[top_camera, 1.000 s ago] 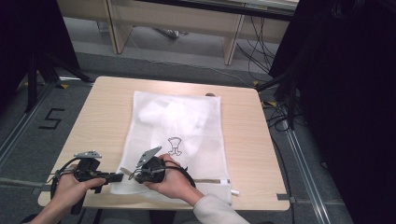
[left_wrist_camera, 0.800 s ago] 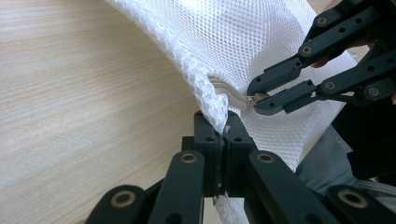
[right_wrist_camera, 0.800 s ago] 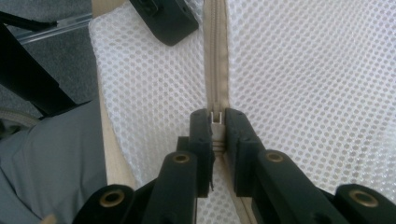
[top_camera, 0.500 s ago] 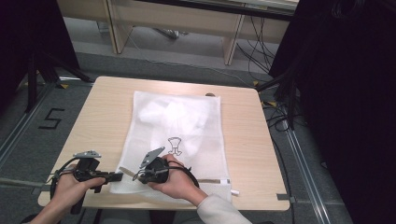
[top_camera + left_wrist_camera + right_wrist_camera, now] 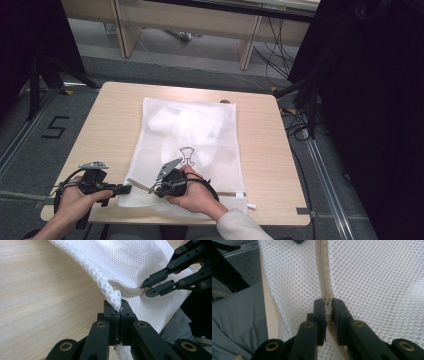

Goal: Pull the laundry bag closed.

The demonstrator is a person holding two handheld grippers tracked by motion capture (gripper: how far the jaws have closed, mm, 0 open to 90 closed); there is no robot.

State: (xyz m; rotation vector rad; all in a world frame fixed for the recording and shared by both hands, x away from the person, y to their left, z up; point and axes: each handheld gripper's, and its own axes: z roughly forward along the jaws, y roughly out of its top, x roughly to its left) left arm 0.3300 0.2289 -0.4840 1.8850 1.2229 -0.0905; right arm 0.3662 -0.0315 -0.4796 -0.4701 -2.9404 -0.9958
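Left gripper is pinching the near-left corner of a white mesh bag lying on the table, while the right gripper is clamping its zipper pull.

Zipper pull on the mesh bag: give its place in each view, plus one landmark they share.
High view: zipper pull at the bag's near edge, at the right gripper tips.
Left gripper view: right of centre, pinched by the far gripper.
Right gripper view: centre, between the jaws.
Shared landmark: the white mesh bag with its zipper line.
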